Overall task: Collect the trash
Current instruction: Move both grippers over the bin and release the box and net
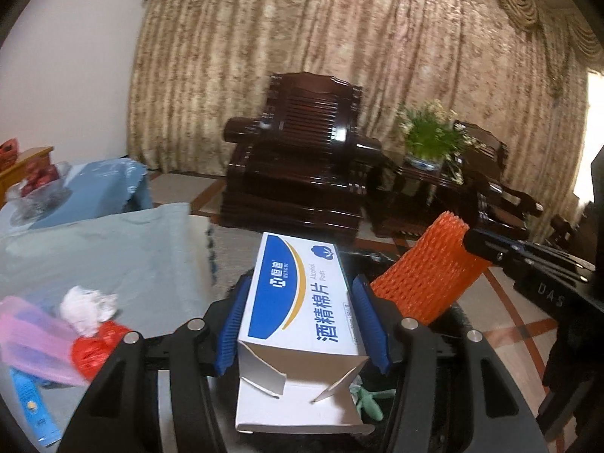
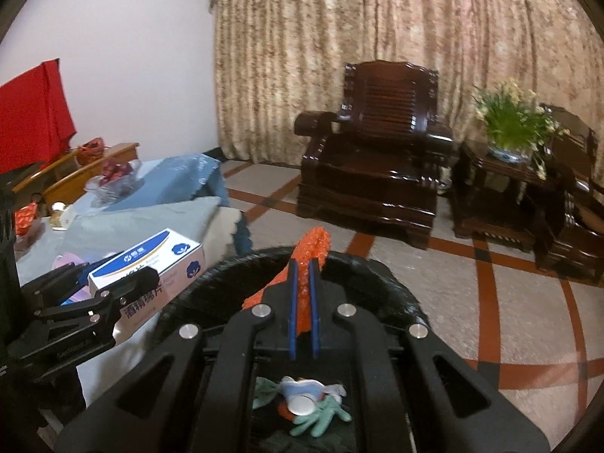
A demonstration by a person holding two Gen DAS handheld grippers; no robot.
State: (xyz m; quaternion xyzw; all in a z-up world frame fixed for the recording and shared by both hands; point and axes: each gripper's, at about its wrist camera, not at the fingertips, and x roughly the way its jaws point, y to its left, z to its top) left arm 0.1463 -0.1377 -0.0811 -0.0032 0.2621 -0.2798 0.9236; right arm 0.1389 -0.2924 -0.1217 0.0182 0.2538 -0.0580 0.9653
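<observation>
Left tool (image 1: 304,324), box (image 1: 302,302) pointing forward

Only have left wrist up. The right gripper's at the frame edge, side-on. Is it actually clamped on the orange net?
Observer: Yes. In the right wrist view the right gripper is shut on the orange foam net, with its blue pads pinching the net flat.
Operator: Is the net over the bin?
Observer: It looks so. The black bin shows its round rim curving around the gripper, and the net sits above the opening.
Operator: Anything in there besides the green glove?
Observer: Yes. A blue-and-white wrapper lies beside the green glove, with a round white lid against it.
</observation>
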